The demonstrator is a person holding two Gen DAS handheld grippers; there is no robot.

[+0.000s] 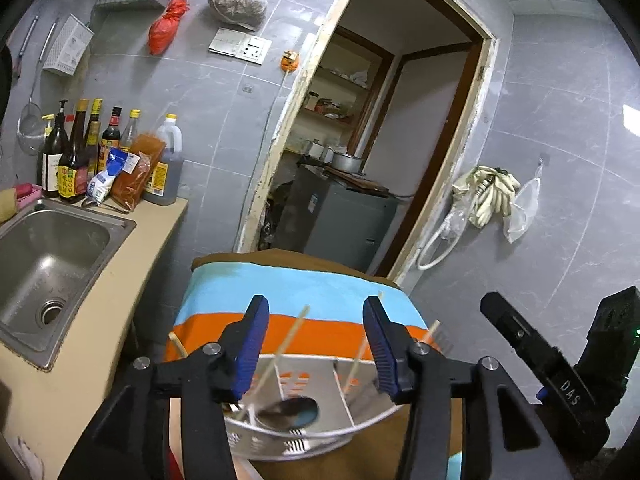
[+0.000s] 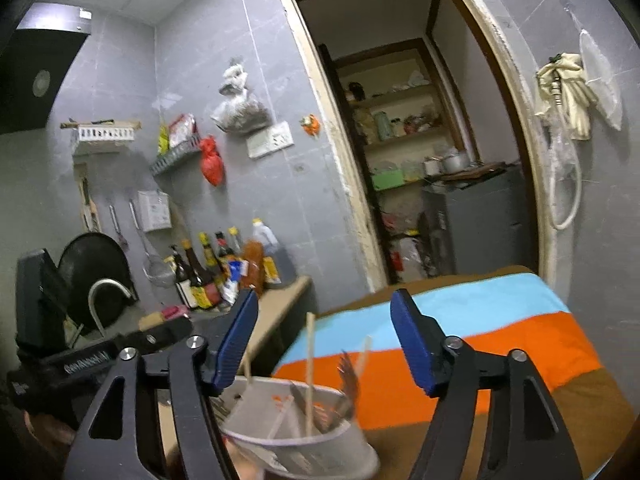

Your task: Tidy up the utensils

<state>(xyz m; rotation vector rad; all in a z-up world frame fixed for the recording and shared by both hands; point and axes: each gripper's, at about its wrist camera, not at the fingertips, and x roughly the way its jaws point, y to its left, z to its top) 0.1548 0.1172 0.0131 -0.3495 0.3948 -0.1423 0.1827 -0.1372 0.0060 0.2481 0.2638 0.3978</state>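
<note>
A white utensil holder (image 1: 320,436) with inner dividers stands on a striped cloth (image 1: 304,292). It holds wooden chopsticks (image 1: 292,332) and a metal spoon (image 1: 292,410). My left gripper (image 1: 316,344) is open and empty, hovering just above the holder. In the right wrist view the holder (image 2: 308,448) shows chopsticks (image 2: 309,360) and a fork (image 2: 348,380) sticking up. My right gripper (image 2: 324,344) is open and empty above it. The right gripper body also shows in the left wrist view (image 1: 560,372).
A steel sink (image 1: 44,268) sits in a beige counter (image 1: 120,300) to the left, with several sauce bottles (image 1: 80,152) behind it. A doorway (image 1: 380,140) to a pantry lies straight ahead. Bags and racks hang on the grey tiled wall (image 1: 224,120).
</note>
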